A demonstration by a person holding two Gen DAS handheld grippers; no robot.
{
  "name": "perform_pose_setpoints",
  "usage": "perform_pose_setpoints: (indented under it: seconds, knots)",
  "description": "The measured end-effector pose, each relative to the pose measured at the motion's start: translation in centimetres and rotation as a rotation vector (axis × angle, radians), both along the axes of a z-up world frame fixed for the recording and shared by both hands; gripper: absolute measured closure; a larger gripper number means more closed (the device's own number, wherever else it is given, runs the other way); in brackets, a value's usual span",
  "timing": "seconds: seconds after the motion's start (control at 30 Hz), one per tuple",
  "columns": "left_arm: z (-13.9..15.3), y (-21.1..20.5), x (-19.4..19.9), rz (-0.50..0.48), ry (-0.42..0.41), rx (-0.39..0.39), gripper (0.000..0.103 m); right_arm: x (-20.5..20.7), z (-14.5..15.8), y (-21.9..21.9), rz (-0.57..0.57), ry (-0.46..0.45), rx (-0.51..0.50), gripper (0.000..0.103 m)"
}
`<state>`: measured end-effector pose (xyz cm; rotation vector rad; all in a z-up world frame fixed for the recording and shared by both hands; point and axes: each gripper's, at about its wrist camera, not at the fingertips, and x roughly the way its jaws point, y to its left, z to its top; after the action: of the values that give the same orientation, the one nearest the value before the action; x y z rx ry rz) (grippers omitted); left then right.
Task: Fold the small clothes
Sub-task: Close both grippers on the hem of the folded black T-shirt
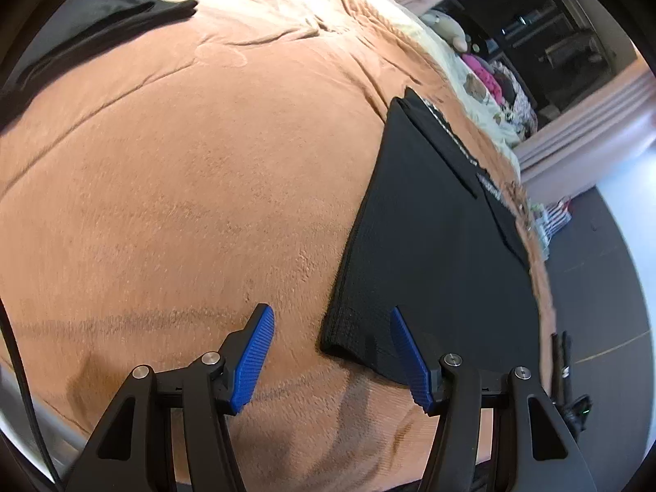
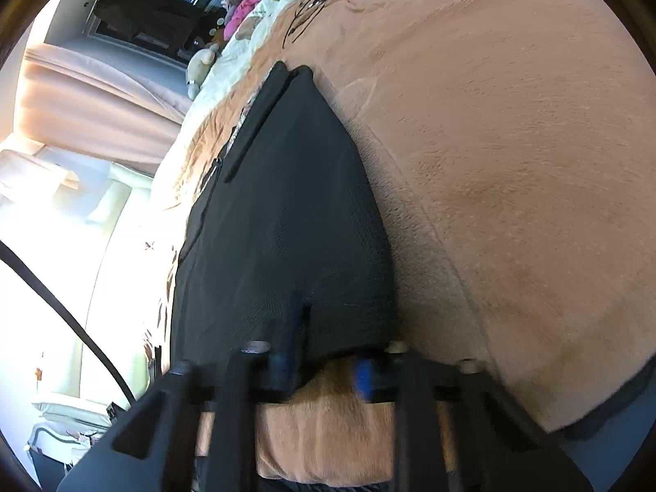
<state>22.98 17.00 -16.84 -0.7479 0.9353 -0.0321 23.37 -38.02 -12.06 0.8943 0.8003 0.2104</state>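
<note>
Garment (image 1: 430, 225) on blanket (image 1: 184, 164), corner between wide-apart jaws of left hand-held gripper (image 1: 331, 310); right hand-held gripper (image 2: 324, 363), blurred, also parted.

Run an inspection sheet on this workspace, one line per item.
Surface: orange blanket on a bed, lightly creased.
Job's things: black garment lies flat near the bed's edge.
Clutter: second dark garment at the far side.
Grippers: left hand-held gripper open, garment's corner between its pads; right hand-held gripper blurred, pads apart at the garment's near edge.
Cables: black cable beside the bed.
Surroundings: curtains, soft toy, pile of clothes.
</note>
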Motion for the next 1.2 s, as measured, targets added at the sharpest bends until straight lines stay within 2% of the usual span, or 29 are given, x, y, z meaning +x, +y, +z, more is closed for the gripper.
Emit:
perform_pose_setpoints:
  seconds: [0.03, 0.33, 0.47, 0.57, 0.63, 0.67, 0.7, 0.73, 0.77, 0.83, 1.0, 1.2]
  knots:
    - [-0.1, 0.1, -0.1, 0.005, 0.0, -0.018, 0.042, 0.0, 0.2, -0.2, -0.01, -0.003, -0.005, 0.099]
    - [-0.6, -1.3, -0.1, 0.008, -0.005, -0.133, 0.042, -1.4, 1.7, -0.7, -0.028, -0.055, -0.048, 0.1]
    - [-0.5, -2.3, 0.5, 0.014, -0.009, -0.123, 0.042, -1.1, 1.8, -0.6, -0.025, -0.057, -0.057, 0.1]
    - [-0.8, -2.9, 0.7, 0.008, -0.044, -0.184, 0.042, -1.2, 1.5, -0.6, -0.024, -0.047, -0.054, 0.1]
    - [-0.7, -3.5, 1.2, 0.001, -0.047, -0.147, 0.043, -1.2, 1.2, -0.4, -0.021, -0.043, -0.054, 0.1]
    - [-0.6, -3.7, 1.4, 0.0, -0.05, -0.13, 0.045, -1.0, 1.4, -0.3, -0.022, -0.041, -0.054, 0.1]
    - [-0.6, -3.8, 1.6, 0.004, -0.051, -0.121, 0.052, -0.9, 1.5, -0.3, -0.025, -0.039, -0.054, 0.1]
    - [-0.7, -3.7, 1.8, 0.014, -0.047, -0.121, 0.064, -0.9, 1.6, -0.4, -0.029, -0.039, -0.055, 0.1]
    - [-0.9, -3.6, 2.0, 0.023, -0.036, -0.12, 0.072, -0.9, 1.7, -0.4, -0.033, -0.04, -0.054, 0.1]
    - [-1.4, -3.0, 2.2, 0.055, 0.0, -0.104, 0.099, -0.8, 1.9, -0.2, -0.042, -0.038, -0.054, 0.1]
    - [-0.9, -2.0, 1.7, 0.092, -0.009, -0.086, 0.1, -1.2, 2.8, 0.0, -0.047, -0.05, -0.068, 0.1]
    - [1.4, -1.8, 0.6, 0.088, -0.071, -0.077, 0.1, -2.3, 4.3, 0.5, -0.034, -0.086, -0.075, 0.101]
